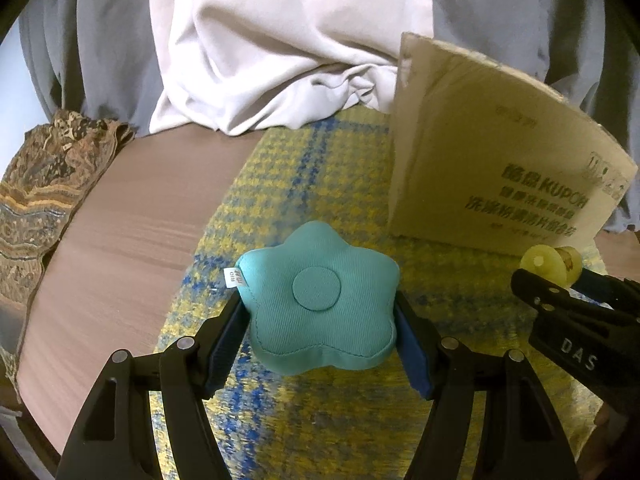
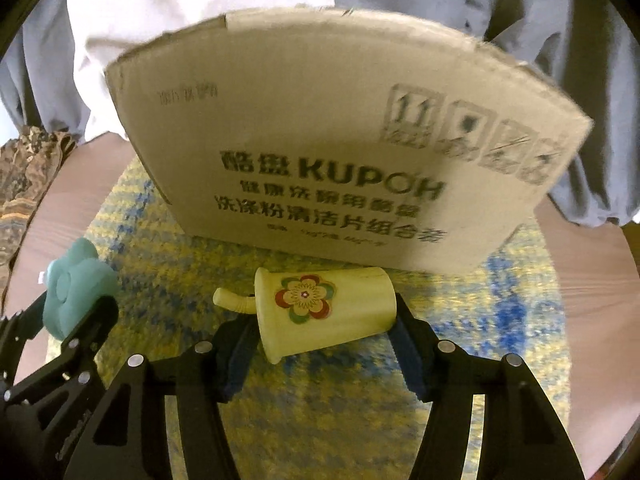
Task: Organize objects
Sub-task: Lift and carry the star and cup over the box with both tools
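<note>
A teal star-shaped cushion (image 1: 320,300) sits between the blue pads of my left gripper (image 1: 320,320), which is shut on it just above the yellow-and-blue mat (image 1: 320,172). My right gripper (image 2: 326,328) is shut on a pale yellow cup (image 2: 324,312) with a flower picture and a bent straw; the cup lies sideways between the pads, in front of the cardboard box (image 2: 320,140). In the left wrist view the right gripper (image 1: 568,300) shows at the right edge with the cup (image 1: 548,264) in it. In the right wrist view the cushion (image 2: 76,292) shows at the left.
The cardboard box (image 1: 492,168) with printed text stands on the mat at the back right. A patterned brown cloth (image 1: 44,192) lies at the table's left edge. White and grey fabric (image 1: 272,48) hangs behind the wooden table (image 1: 132,216).
</note>
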`<act>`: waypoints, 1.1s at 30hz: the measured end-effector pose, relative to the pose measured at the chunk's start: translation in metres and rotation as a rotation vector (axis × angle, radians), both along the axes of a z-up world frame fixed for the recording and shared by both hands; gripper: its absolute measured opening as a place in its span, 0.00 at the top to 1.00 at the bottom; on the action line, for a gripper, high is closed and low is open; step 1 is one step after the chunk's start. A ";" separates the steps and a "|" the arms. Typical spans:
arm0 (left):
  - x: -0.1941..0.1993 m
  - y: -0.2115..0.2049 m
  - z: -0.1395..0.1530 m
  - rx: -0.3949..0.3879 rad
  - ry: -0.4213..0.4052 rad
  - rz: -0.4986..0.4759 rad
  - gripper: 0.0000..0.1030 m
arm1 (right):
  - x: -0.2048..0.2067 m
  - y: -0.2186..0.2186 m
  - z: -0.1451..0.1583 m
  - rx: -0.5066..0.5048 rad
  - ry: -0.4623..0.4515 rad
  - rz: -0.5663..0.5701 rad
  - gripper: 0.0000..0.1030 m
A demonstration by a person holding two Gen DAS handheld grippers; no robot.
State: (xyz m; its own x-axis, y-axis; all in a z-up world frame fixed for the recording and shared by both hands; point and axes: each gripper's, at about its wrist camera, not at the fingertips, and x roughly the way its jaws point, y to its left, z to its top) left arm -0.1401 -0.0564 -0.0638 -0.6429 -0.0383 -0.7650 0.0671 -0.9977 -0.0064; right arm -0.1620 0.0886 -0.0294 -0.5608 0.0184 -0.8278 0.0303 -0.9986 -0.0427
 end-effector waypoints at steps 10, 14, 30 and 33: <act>0.003 0.028 0.028 -0.009 0.047 -0.046 0.33 | 0.016 0.033 0.041 -0.017 0.066 -0.033 0.40; 0.005 0.037 0.039 -0.008 0.067 -0.059 0.33 | 0.021 0.039 0.056 -0.023 0.091 -0.044 0.40; 0.006 0.060 0.092 -0.003 0.158 -0.117 0.33 | 0.033 0.074 0.109 -0.047 0.196 -0.061 0.40; 0.002 0.061 0.100 0.006 0.165 -0.126 0.33 | 0.032 0.074 0.117 -0.052 0.212 -0.061 0.40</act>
State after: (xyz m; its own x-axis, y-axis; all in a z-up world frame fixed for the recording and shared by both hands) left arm -0.1380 0.0043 0.0359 -0.7591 0.0544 -0.6487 -0.0608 -0.9981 -0.0125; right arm -0.1296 0.1626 0.0872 -0.7212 0.0181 -0.6925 -0.0344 -0.9994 0.0097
